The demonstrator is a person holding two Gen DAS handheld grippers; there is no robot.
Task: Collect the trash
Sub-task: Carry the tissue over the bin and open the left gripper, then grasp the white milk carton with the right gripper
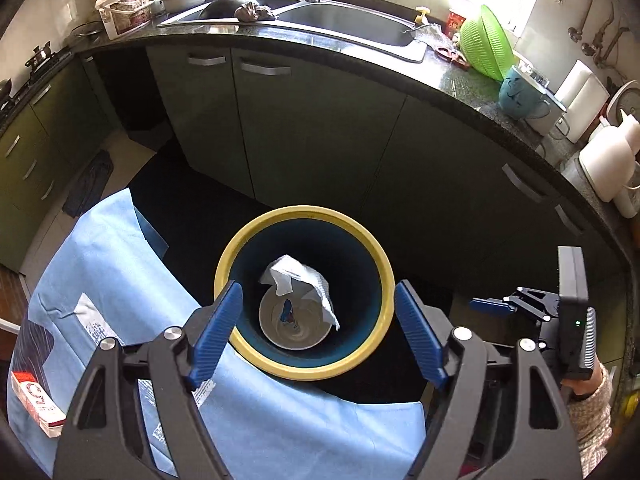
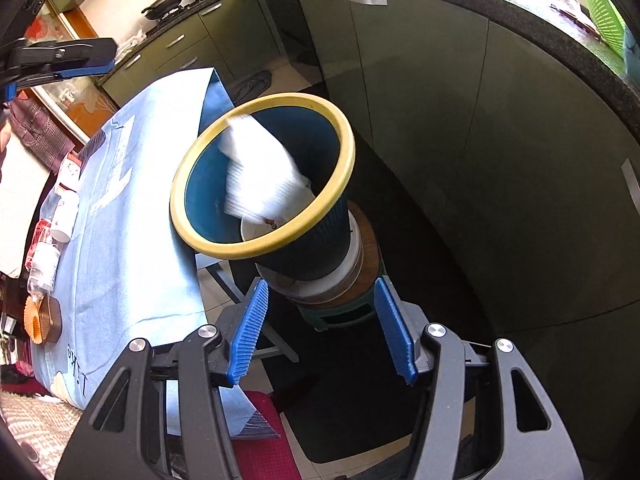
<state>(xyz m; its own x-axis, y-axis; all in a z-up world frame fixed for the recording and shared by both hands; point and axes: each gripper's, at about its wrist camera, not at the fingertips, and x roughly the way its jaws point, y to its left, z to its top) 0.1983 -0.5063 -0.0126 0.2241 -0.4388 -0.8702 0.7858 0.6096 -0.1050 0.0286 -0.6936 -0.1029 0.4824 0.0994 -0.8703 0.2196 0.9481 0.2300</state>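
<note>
A dark blue bin with a yellow rim (image 1: pixel 304 212) stands beside the table. Inside it a crumpled white tissue (image 1: pixel 300 276) lies over a white paper bowl (image 1: pixel 294 328) at the bottom. My left gripper (image 1: pixel 318 292) hangs straight above the bin's mouth, open, with nothing between its blue pads. In the right wrist view the bin's rim (image 2: pixel 344 160) is ahead, and the tissue (image 2: pixel 260 176) looks blurred inside against the near wall. My right gripper (image 2: pixel 322 282) is open and empty, lower than the rim and short of the bin.
A table under a light blue cloth (image 1: pixel 100 280) adjoins the bin on the left and carries a red-and-white box (image 1: pixel 38 404) and small bottles (image 2: pixel 44 260). The bin rests on a stacked stool (image 2: pixel 340 308). Green cabinets and a dark counter (image 1: pixel 360 52) with a sink curve behind.
</note>
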